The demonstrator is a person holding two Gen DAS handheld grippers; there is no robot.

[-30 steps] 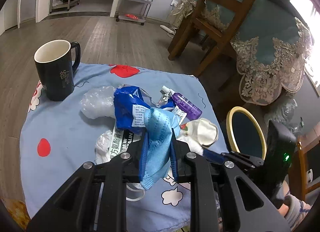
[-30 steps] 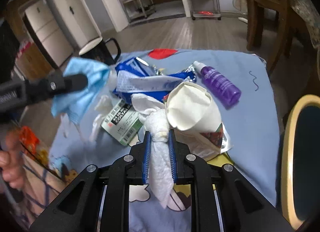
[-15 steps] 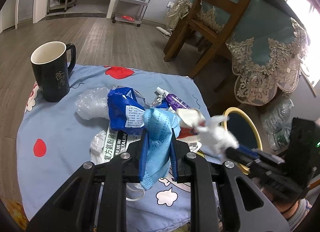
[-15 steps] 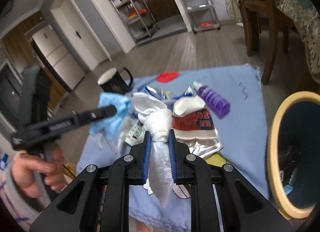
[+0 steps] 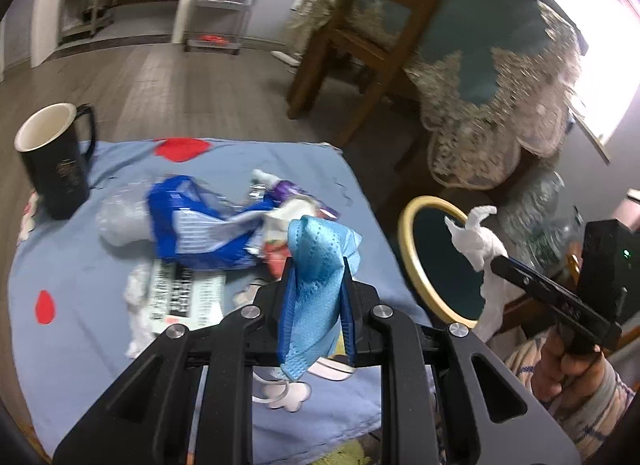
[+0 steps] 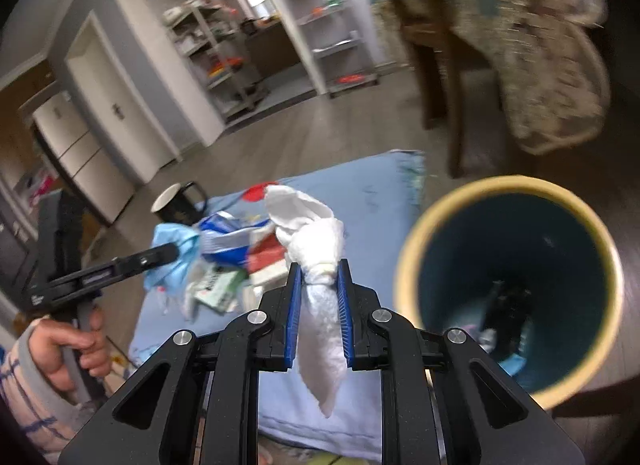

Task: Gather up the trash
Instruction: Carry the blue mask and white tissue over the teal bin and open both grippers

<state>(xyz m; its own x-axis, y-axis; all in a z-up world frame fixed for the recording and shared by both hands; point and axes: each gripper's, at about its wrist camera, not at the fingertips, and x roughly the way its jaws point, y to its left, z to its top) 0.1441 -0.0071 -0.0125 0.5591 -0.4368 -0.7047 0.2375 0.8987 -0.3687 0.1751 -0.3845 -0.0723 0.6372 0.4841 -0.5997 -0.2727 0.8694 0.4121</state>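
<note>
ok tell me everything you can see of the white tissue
The tissue is crumpled white paper, twisted into a wad above the pads with a loose tail hanging below. The right gripper is shut on its narrow middle, holding it in the air beside the bin. Nothing else touches it.

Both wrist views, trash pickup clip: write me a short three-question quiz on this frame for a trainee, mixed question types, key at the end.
1. True or false: the left gripper is shut on the blue face mask.
2. What does the right gripper hold? A) purple bottle B) white tissue C) black mug
3. Fill in: the trash bin has a ____ rim.

Key: 1 true; 2 B; 3 yellow.
</note>
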